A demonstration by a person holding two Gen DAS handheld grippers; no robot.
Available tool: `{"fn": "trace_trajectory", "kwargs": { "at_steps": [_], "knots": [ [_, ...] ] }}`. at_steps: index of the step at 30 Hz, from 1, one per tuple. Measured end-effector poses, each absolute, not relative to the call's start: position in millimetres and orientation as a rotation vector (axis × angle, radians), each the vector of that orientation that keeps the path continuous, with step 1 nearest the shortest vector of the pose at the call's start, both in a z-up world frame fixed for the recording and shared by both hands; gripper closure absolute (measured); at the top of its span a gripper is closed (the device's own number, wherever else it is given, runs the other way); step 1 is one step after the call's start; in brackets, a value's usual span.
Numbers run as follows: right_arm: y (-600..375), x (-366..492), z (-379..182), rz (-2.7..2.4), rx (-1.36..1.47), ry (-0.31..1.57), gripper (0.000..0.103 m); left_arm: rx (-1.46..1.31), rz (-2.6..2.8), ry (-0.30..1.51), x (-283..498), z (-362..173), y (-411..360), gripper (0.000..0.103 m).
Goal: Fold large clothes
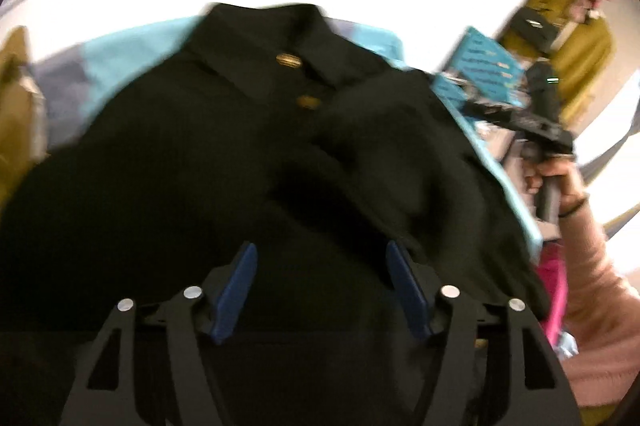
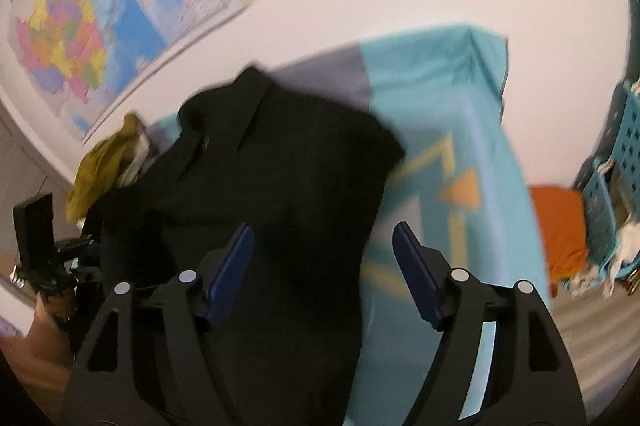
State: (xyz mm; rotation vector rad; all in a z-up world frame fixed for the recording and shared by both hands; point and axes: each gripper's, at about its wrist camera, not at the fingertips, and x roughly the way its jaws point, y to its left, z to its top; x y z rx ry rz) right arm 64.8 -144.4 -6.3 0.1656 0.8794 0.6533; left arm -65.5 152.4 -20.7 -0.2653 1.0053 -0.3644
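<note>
Garment position is established first: a black collared shirt (image 1: 256, 154) is spread on a turquoise sheet (image 2: 448, 114), collar away from the operator, with 2 brass-coloured buttons (image 1: 289, 60) visible below the collar. At the far left, an olive garment (image 2: 102, 166) is bunched beside the shirt. The left gripper (image 1: 322, 266) is held over the lower body of the shirt; its jaws are spread apart and no fabric is seen between the blue pads (image 1: 240, 282). Toward the right, 1 side of the shirt appears to be folded inward over the front, so that a straight edge is formed. The right gripper (image 2: 324, 250) is held above that edge, half over fabric and half over sheet, its jaws likewise released and empty. At the far right, an orange item (image 2: 560, 226) and a turquoise basket (image 2: 624, 154) are seen off the sheet. Progress is judged as early: 1 side fold seems completed; the opposite side and the lengthwise folds remain. Both views are motion-blurred.
</note>
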Motion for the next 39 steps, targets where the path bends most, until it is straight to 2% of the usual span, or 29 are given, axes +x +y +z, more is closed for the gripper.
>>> {"fn": "trace_trajectory", "kwargs": {
  "at_steps": [3, 5, 6, 7, 8, 9, 10, 13, 18, 22, 24, 25, 26, 27, 29, 31, 33, 35, 37, 39],
  "knots": [
    [-138, 56, -23, 0.687, 0.18, 0.924, 0.031, -0.303, -0.463, 1.022, -63, -31, 128, 0.03],
    [-132, 55, -32, 0.691, 0.18, 0.942, 0.034, -0.305, -0.473, 1.049, -50, -42, 116, 0.033],
    [-131, 56, -35, 0.694, 0.183, 0.949, 0.041, -0.302, -0.463, 1.062, -45, -47, 113, 0.04],
    [-129, 56, -37, 0.702, 0.181, 0.947, 0.063, -0.303, -0.474, 1.071, -39, -51, 110, 0.069],
    [-128, 55, -35, 0.706, 0.167, 0.938, 0.079, -0.3, -0.491, 1.095, -33, -54, 107, 0.085],
    [-130, 55, -33, 0.706, 0.162, 0.927, 0.083, -0.291, -0.489, 1.103, -32, -54, 108, 0.087],
    [-133, 54, -30, 0.71, 0.171, 0.914, 0.087, -0.254, -0.488, 1.084, -33, -48, 111, 0.094],
    [-143, 51, -17, 0.698, 0.15, 0.87, 0.091, -0.164, -0.44, 1.029, -45, -27, 130, 0.095],
    [-156, 54, -22, 0.682, 0.179, 0.879, 0.091, -0.049, -0.211, 1.015, -37, -1, 196, 0.096],
    [-152, 58, -36, 0.666, 0.175, 0.918, 0.085, 0.012, -0.053, 1.046, -31, -5, 222, 0.09],
    [-154, 57, -34, 0.639, 0.181, 0.908, 0.072, -0.04, -0.093, 1.045, -35, -4, 225, 0.065],
    [-157, 55, -30, 0.622, 0.183, 0.894, 0.064, -0.06, -0.127, 1.031, -38, -4, 224, 0.046],
    [-158, 54, -25, 0.608, 0.177, 0.879, 0.062, -0.056, -0.139, 1.015, -43, -4, 224, 0.042],
    [-158, 50, -17, 0.594, 0.158, 0.852, 0.062, -0.042, -0.144, 1.009, -46, -5, 221, 0.042],
    [-153, 43, -2, 0.58, 0.112, 0.798, 0.054, -0.014, -0.151, 1.025, -47, -12, 211, 0.038],
    [-142, 42, 6, 0.584, 0.059, 0.769, 0.047, 0.009, -0.141, 1.054, -42, -23, 203, 0.038],
    [-124, 46, 9, 0.601, 0.016, 0.758, 0.045, -0.006, -0.135, 1.071, -33, -30, 200, 0.05],
    [-106, 54, 5, 0.617, -0.01, 0.776, 0.045, 0.016, -0.09, 1.073, -27, -35, 200, 0.079],
    [-81, 65, -2, 0.622, -0.07, 0.796, 0.045, 0.037, -0.057, 1.062, -24, -37, 201, 0.085],
    [-61, 75, -6, 0.622, -0.11, 0.807, 0.045, 0.031, -0.035, 1.028, -21, -33, 206, 0.087]
  ]
}}
